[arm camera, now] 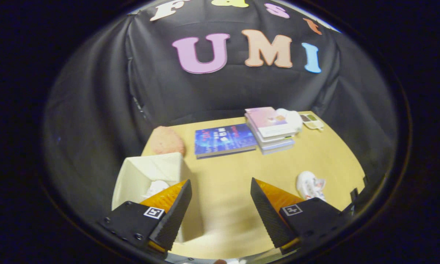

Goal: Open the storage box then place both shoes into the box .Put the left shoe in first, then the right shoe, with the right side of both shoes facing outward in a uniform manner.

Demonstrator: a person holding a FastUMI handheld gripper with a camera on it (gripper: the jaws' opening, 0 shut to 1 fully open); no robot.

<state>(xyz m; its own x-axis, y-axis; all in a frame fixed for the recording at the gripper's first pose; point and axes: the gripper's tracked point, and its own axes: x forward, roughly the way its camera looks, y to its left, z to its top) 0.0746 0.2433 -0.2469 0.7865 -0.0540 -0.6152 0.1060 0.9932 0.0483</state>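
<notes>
Wooden table | fingers spread, empty | one shoe inside storage box | other shoe on table

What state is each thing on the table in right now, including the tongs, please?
Tongs: open, holding nothing, above the table.
Storage box: open, one white shoe inside.
Other white shoe: on the table, outside the box.
Blue book: closed, flat.
Book stack: closed, piled.
</notes>
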